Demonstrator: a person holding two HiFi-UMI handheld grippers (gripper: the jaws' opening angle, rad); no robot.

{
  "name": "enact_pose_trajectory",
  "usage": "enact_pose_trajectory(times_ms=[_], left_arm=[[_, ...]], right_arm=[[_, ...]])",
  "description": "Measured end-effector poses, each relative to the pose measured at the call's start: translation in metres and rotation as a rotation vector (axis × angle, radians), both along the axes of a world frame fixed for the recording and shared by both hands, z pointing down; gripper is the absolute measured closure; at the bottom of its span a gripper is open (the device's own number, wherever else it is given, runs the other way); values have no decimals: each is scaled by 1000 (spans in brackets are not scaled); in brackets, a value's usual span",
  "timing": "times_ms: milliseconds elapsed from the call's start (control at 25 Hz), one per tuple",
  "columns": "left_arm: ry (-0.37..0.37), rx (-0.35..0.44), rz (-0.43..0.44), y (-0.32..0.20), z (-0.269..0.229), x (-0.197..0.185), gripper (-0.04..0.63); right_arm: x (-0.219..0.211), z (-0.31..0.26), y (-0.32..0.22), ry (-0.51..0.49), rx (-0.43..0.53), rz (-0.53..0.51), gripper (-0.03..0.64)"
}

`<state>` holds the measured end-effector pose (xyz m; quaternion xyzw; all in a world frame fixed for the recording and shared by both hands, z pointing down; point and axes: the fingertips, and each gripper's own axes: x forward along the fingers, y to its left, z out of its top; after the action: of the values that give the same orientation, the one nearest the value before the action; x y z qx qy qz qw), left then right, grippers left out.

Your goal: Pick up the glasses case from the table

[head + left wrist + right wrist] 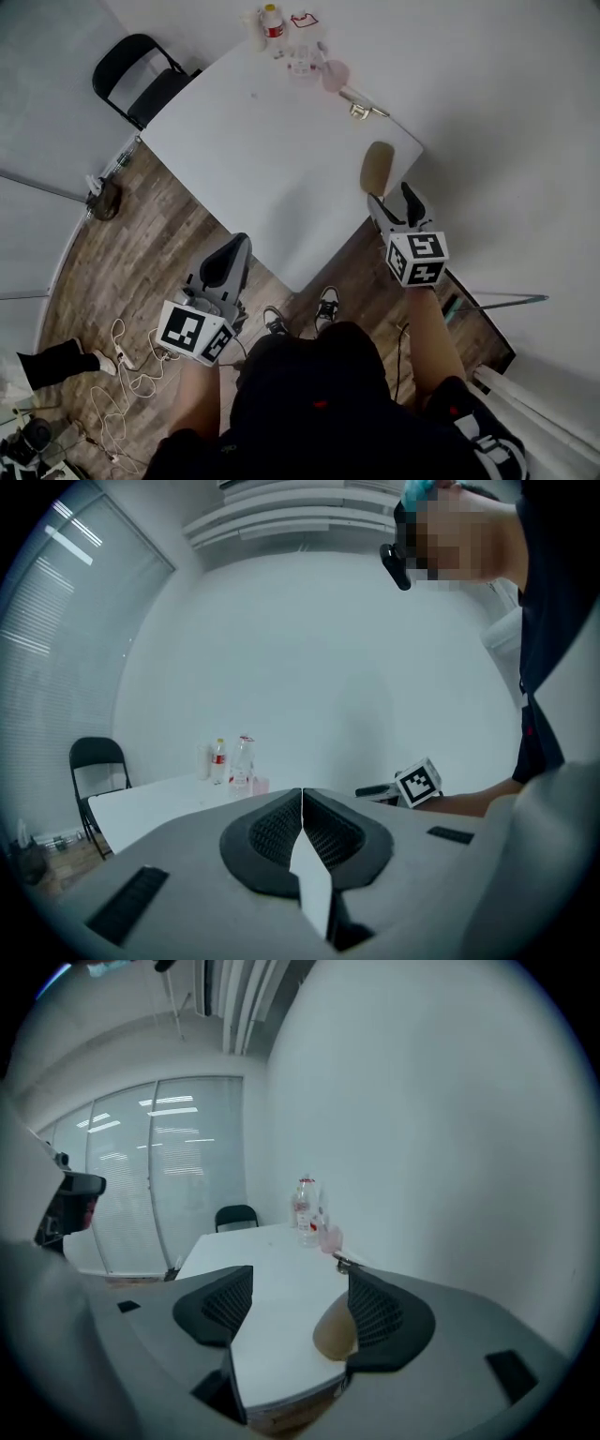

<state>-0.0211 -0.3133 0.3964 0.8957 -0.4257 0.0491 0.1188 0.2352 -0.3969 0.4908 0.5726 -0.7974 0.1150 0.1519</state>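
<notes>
The glasses case [377, 168] is a tan oval lying near the right edge of the white table [253, 159]. My right gripper [396, 204] hovers just short of it at the table's edge, jaws open and empty. In the right gripper view the case [334, 1335] lies ahead, partly hidden behind the right-hand pad, and the right gripper [295, 1312] holds nothing. My left gripper [228, 262] hangs over the floor off the table's near corner. In the left gripper view its pads meet, so the left gripper [302, 829] is shut and empty.
At the table's far end stand bottles [272, 21], a pink cup [335, 75] and small items, with a metal object [364, 111] near the right edge. A black chair [141, 80] stands at the far left. Cables [112, 375] lie on the wood floor.
</notes>
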Motion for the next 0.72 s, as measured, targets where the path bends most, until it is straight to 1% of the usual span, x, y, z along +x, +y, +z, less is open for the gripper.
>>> enact_pose_trajectory(times_ms=[160,200,360,480,600,720], left_arm=[[-17,-26,-19,-6,14,5,572],[-20,-33,-25,-7,16,4,572],[-33,-63,-31,-9,26,1,572],[-43,-84,-18,-8,33,-2,572],[-53,-100,-20,-10,43,-9,572],[-49,-120,-29,-13,51,-15,572]], right_arm=[[13,57,-42,14,-129,52,242],[16,71,-51,13,-162,70,233],[30,118,-88,32,-252,157,215],[34,151,-110,43,-329,179,202],[41,168,-123,70,-376,214,195],[49,182,-129,45,-425,281,193]])
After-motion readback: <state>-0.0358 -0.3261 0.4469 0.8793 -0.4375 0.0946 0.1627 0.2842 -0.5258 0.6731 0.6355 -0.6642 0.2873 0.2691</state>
